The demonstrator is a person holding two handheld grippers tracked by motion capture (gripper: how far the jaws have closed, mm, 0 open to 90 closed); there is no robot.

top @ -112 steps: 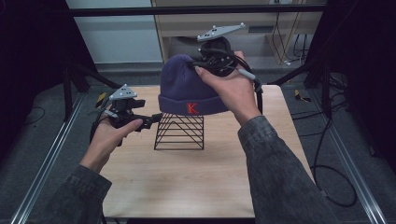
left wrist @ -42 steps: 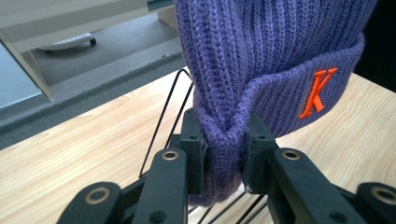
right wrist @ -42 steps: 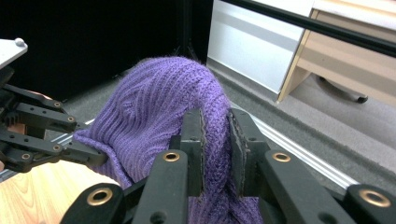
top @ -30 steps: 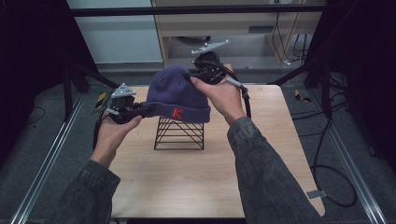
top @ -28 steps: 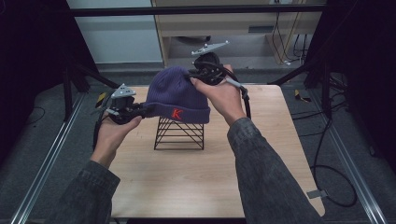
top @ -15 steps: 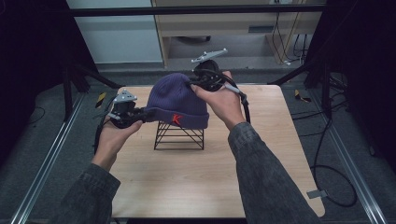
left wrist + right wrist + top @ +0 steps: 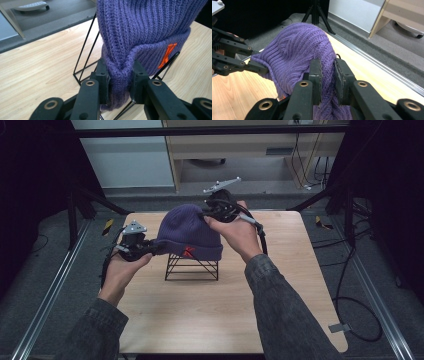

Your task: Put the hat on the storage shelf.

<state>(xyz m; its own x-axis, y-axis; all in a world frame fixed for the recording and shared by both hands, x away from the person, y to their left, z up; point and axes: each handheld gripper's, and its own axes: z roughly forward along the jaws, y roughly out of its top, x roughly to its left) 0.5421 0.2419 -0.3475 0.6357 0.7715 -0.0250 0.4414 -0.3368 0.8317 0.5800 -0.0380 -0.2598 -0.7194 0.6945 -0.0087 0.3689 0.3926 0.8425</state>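
- We have the purple knit beanie (image 7: 189, 231) draped over the black wire stand (image 7: 192, 268), which sits on the wooden tabletop (image 7: 210, 310) toward its far middle.
- Our left hand-held gripper (image 7: 150, 248) comes in from the left and pinches the beanie's folded cuff at its left edge; in the left gripper view the jaws press on a bunched fold of the knit (image 7: 120, 72).
- Our right hand-held gripper (image 7: 206, 213) sits at the far right of the beanie's crown, its jaws pinching a ridge of the ribbed fabric (image 7: 328, 67).
- The orange letter K (image 7: 188, 251) on the cuff faces the near side, just above the stand's top bars.
- In the left gripper view the cuff's lower edge hangs beside the stand's wires (image 7: 86, 53).
- In the right gripper view, the left hand-held gripper (image 7: 263, 69) shows at the left, at the beanie's edge.
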